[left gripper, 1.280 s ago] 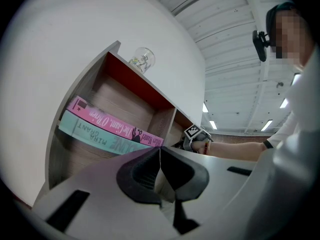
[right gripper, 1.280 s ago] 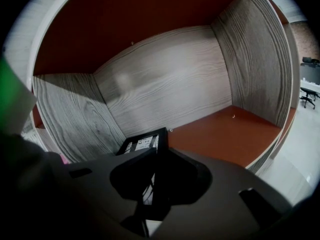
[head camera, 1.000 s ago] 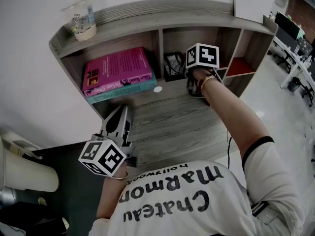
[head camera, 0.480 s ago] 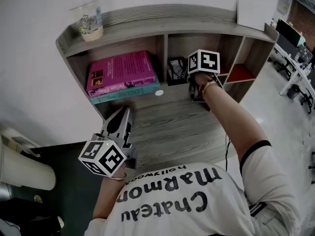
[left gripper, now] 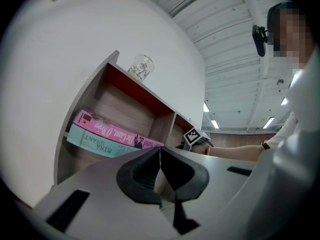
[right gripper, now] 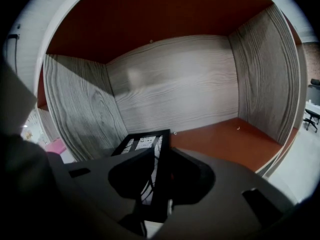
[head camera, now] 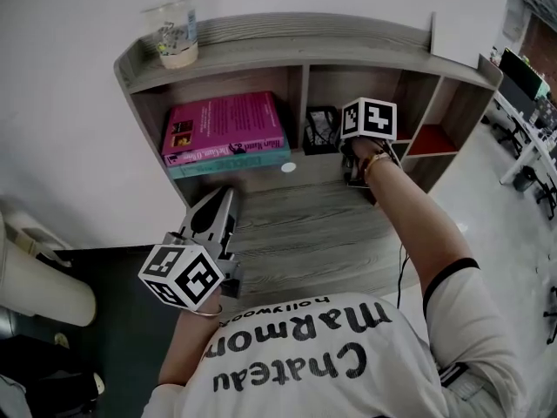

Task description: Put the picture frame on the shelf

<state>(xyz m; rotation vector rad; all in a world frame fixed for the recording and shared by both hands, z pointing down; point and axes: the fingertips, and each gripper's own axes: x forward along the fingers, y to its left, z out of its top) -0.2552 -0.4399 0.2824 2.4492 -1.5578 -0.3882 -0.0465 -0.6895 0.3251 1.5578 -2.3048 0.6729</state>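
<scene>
Frame (right gripper: 145, 143) sits in the shelf's (head camera: 296, 46) middle compartment, between our right gripper's (right gripper: 160, 169) jaws, which are parted and loose on it. Our left gripper (left gripper: 160, 151) is clenched and empty.

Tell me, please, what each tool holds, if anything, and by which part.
Nothing seems held: the right tool stands open around the side edge of the picture frame; the left tool is shut, empty.

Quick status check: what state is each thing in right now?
right gripper: jaws apart, frame between them.
picture frame: standing in middle compartment of shelf, not clamped.
left gripper: jaws together, empty.
books: stacked flat.
cup: upright on shelf top.
</scene>
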